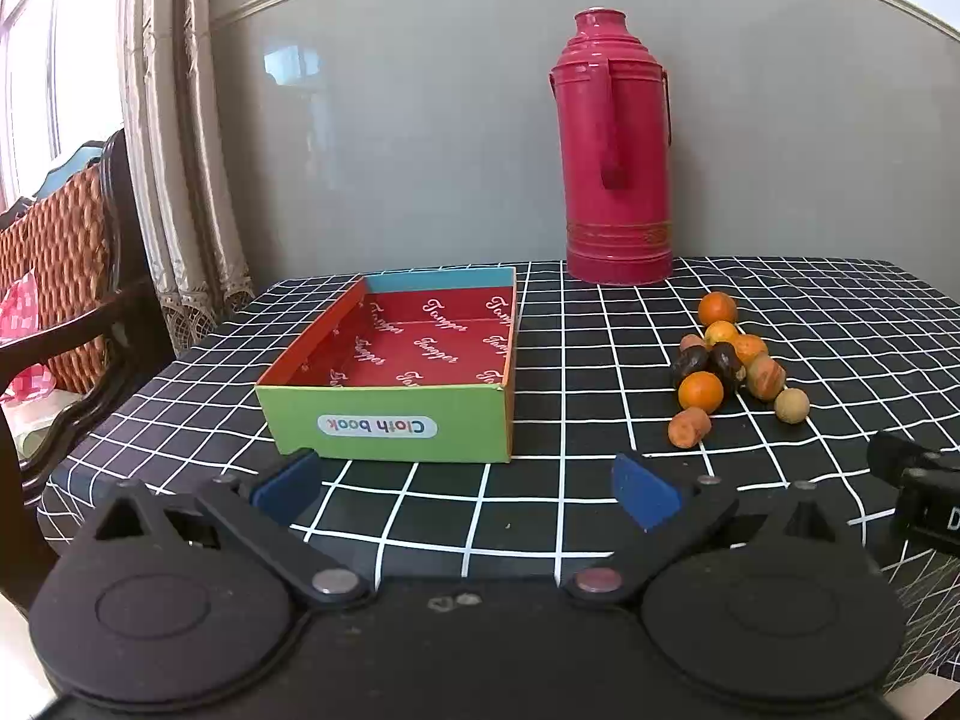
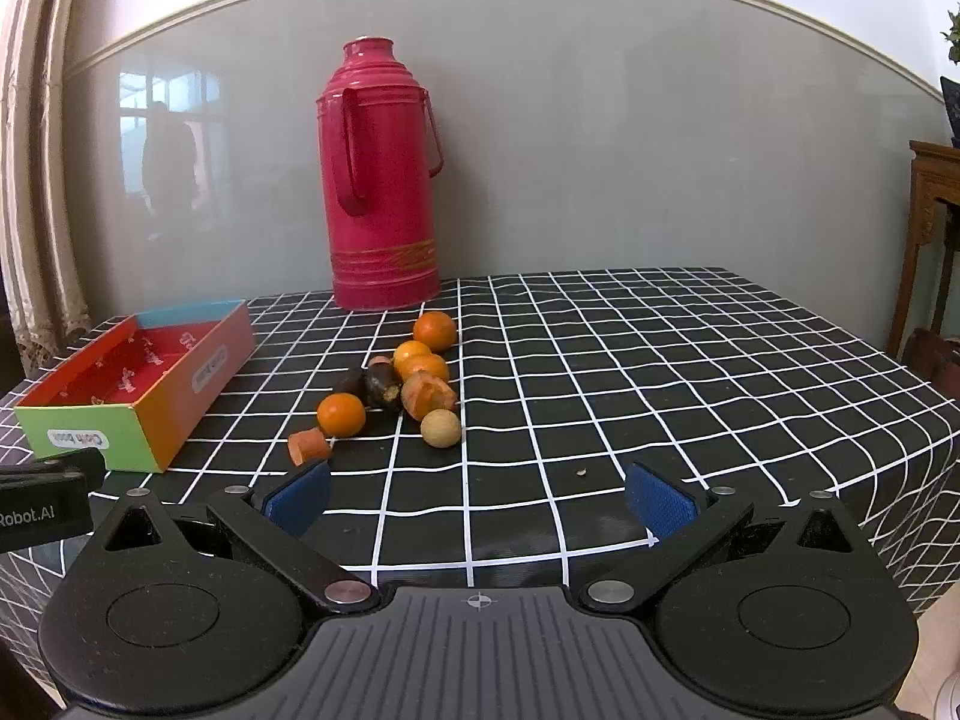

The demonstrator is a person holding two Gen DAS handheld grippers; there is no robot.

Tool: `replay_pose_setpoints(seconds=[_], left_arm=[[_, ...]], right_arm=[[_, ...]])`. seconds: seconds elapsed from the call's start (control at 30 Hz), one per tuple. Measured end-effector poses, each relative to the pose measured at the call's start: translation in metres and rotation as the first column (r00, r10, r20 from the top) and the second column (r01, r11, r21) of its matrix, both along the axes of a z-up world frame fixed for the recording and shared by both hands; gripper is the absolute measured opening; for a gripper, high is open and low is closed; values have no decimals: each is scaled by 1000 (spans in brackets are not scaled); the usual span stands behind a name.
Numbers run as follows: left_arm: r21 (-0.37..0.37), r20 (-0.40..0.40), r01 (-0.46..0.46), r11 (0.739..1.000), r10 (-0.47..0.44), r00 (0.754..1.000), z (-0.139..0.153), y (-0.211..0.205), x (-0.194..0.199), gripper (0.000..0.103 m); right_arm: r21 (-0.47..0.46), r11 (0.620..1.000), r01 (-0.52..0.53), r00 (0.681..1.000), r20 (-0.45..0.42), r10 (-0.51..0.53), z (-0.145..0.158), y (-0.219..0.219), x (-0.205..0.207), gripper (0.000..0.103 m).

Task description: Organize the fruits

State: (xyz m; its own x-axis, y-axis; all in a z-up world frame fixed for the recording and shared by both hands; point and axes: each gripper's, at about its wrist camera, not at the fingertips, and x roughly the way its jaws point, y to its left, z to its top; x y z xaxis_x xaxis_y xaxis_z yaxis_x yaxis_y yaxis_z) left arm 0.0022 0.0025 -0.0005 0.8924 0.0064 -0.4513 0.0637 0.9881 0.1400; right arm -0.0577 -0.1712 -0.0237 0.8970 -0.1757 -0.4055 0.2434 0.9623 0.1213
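Note:
A pile of small fruits (image 1: pixel 729 360) lies on the black checked tablecloth: several oranges, dark pieces, orange chunks and a tan round one; it also shows in the right wrist view (image 2: pixel 399 387). An open cardboard box (image 1: pixel 402 360) with a red inside stands left of the pile and holds nothing I can see; it also shows in the right wrist view (image 2: pixel 144 378). My left gripper (image 1: pixel 465 489) is open and empty, just in front of the box. My right gripper (image 2: pixel 477 498) is open and empty, in front of the fruits.
A tall red thermos (image 1: pixel 615 150) stands at the back by the grey wall, behind the fruits. A wooden chair (image 1: pixel 66 300) and curtains are left of the table. The table's right edge (image 2: pixel 924 396) drops off near a wooden cabinet (image 2: pixel 936 228).

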Motion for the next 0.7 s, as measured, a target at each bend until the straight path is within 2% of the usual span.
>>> replay_pose_setpoints(seconds=[0.23, 0.43, 0.6, 0.7], left_arm=[[3, -7, 13, 1000, -12, 1000, 0, -2, 1, 97], [36, 3, 27, 999, -27, 1000, 1, -8, 2, 97], [96, 24, 60, 994, -62, 998, 3, -19, 4, 97], [136, 16, 112, 984, -115, 993, 0, -29, 9, 97]], right_arm=[[13, 1000, 5, 1000, 5, -5, 2, -2, -2, 103], [35, 999, 12, 1000, 24, -12, 5, -7, -6, 103], [131, 990, 54, 997, 49, -61, 10, -28, -11, 103], [168, 981, 96, 991, 75, -109, 14, -42, -18, 103]])
